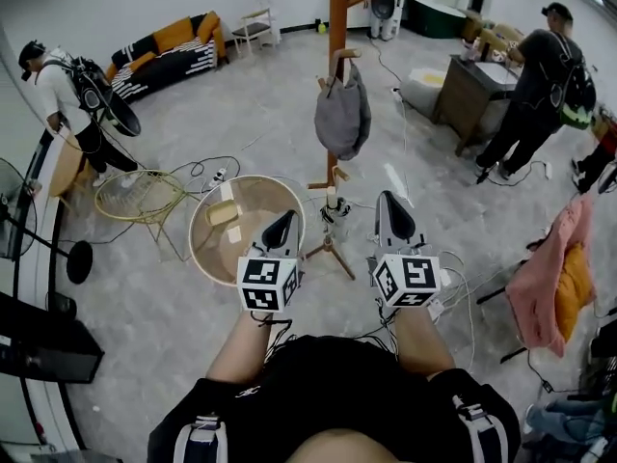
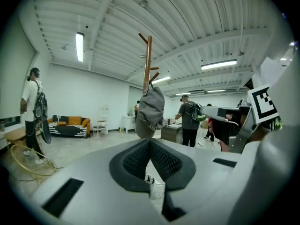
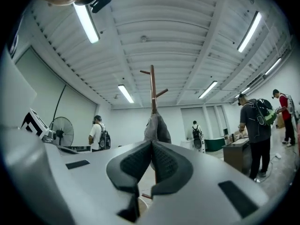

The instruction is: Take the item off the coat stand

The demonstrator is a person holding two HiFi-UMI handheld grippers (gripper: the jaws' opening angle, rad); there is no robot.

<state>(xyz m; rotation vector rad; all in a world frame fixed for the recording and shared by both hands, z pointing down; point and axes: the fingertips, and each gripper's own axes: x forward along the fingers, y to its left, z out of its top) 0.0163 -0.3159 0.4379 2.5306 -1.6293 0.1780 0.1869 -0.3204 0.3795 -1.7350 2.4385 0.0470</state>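
A grey bag-like item (image 1: 343, 114) hangs from a peg of the wooden coat stand (image 1: 337, 17) straight ahead of me. My left gripper (image 1: 286, 216) and right gripper (image 1: 386, 197) are held side by side in front of the stand's base, well short of the item, both shut and empty. In the left gripper view the grey item (image 2: 151, 109) hangs on the stand (image 2: 148, 60) beyond my shut left gripper (image 2: 150, 142). The right gripper view shows the same item (image 3: 157, 128) on the stand (image 3: 153, 88) just above my shut right gripper (image 3: 151, 143).
A round wooden table (image 1: 210, 249) stands left of the stand's feet, next to a yellow wire stool (image 1: 140, 196). Cables cross the floor. A person (image 1: 67, 99) stands far left, another (image 1: 540, 75) at a cabinet (image 1: 472, 90) to the right. Pink cloth (image 1: 554, 273) hangs at the right.
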